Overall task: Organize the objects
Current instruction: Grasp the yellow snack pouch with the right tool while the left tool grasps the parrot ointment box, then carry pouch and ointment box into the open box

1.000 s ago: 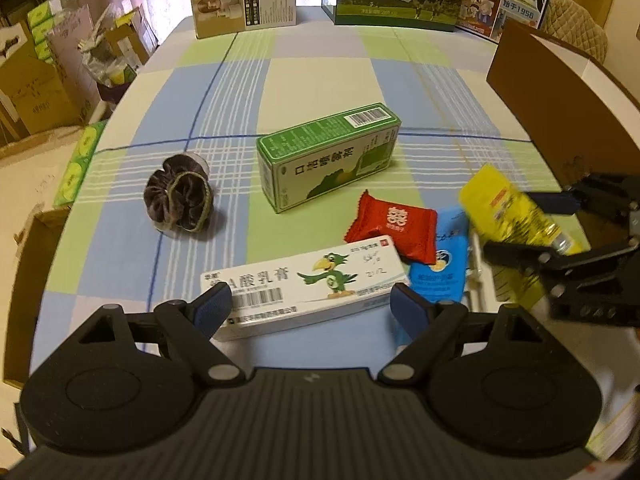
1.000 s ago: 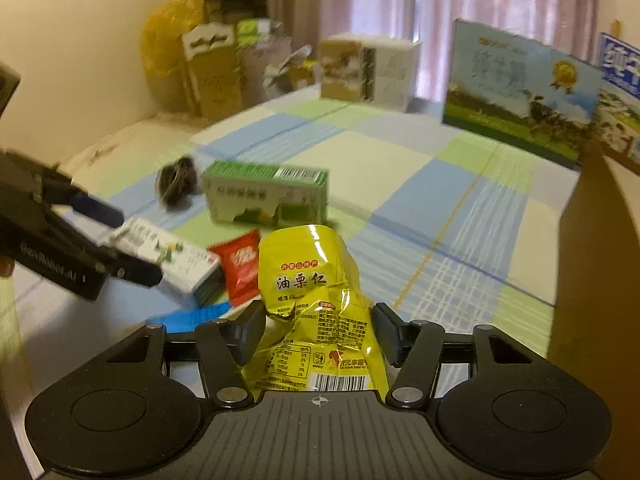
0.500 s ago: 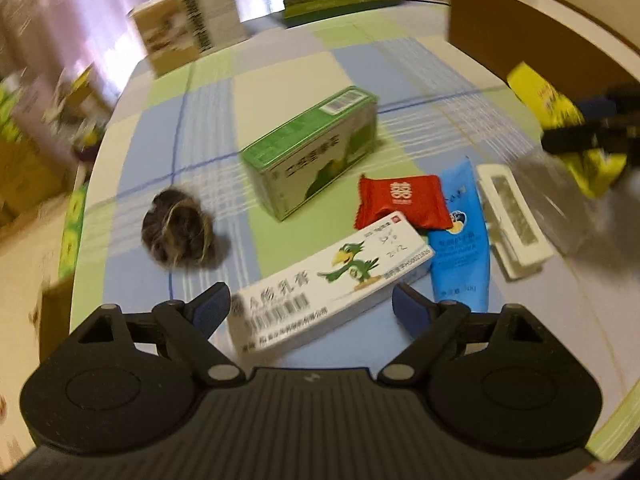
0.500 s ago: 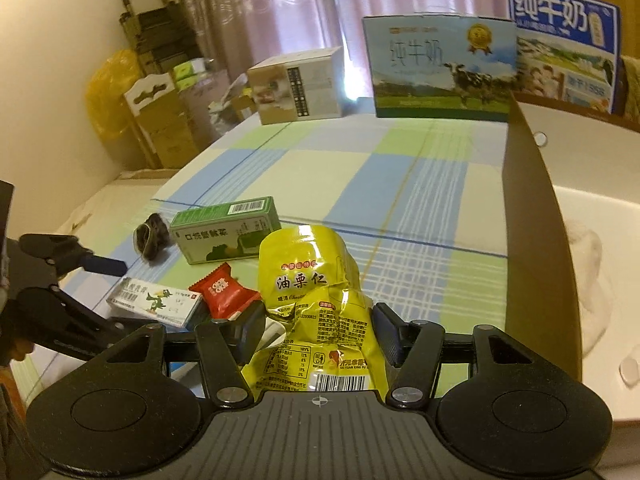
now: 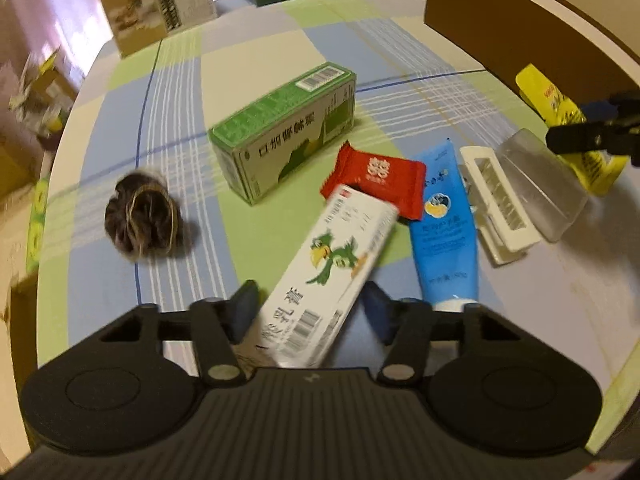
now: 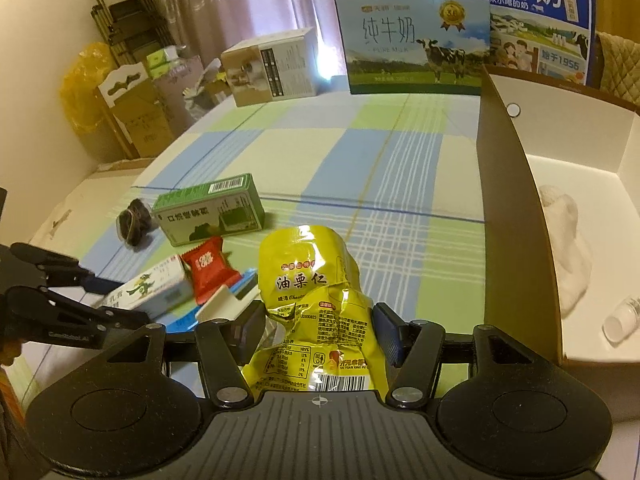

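My right gripper is shut on a yellow snack bag and holds it above the table beside the open brown box; the bag also shows in the left wrist view. My left gripper is closed around the near end of a white parrot-print box, which is tilted up off the cloth. A green box, a red candy packet, a blue tube, a white and clear case and a dark scrunchie lie on the checked tablecloth.
The brown box holds a white cloth and a small clear bottle. Milk cartons and a beige carton stand at the table's far edge. Cardboard boxes and bags crowd the floor to the left.
My left gripper has closed in on the parrot-print box and lifted and turned it end-on. My right gripper has carried the yellow bag to the right, toward the brown box.
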Demonstrator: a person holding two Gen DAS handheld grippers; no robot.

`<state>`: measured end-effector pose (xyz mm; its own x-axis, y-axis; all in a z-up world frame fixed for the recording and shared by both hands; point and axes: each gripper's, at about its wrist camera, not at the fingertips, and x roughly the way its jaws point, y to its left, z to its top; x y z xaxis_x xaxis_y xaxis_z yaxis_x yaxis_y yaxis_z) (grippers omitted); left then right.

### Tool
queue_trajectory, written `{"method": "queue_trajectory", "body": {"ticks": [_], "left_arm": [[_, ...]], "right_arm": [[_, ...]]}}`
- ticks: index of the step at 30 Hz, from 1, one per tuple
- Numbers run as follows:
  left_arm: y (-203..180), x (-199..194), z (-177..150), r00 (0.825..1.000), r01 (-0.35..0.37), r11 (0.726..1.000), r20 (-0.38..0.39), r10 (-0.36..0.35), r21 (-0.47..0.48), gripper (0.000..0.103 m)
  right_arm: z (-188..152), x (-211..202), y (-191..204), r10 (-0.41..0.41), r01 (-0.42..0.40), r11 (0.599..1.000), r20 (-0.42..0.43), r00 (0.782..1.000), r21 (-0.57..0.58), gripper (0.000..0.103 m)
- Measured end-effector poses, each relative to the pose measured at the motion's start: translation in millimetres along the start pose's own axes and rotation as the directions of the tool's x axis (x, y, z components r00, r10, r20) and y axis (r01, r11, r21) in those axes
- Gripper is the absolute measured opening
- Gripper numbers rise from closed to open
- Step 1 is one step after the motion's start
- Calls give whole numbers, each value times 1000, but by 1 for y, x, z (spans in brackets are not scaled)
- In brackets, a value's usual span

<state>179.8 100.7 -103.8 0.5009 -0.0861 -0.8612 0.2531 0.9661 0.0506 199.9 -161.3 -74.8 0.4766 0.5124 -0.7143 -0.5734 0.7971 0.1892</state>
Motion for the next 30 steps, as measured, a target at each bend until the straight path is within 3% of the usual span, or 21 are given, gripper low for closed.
{"method": "queue_trajectory", "body": {"ticks": [3, 9, 16, 30], "left_arm": [[-1, -6, -4, 999, 32, 996, -17, -34, -81, 35], [-7, -11, -7, 998, 18, 974, -59, -32, -227, 35], [-20, -3, -1, 997, -64, 982, -48, 57, -176, 36], [-27, -15, 5, 993, -117, 979, -9, 118, -167, 34]], "right_arm": [[-6, -4, 1, -18, 18, 1000, -20, 1000, 7, 56], [-19, -16, 2, -42, 43, 999, -45, 998, 27, 56], [-27, -17, 6, -45, 46, 999, -57, 997, 13, 56], [-28, -15, 7, -23, 23, 1000, -48, 999, 4, 56]]}}
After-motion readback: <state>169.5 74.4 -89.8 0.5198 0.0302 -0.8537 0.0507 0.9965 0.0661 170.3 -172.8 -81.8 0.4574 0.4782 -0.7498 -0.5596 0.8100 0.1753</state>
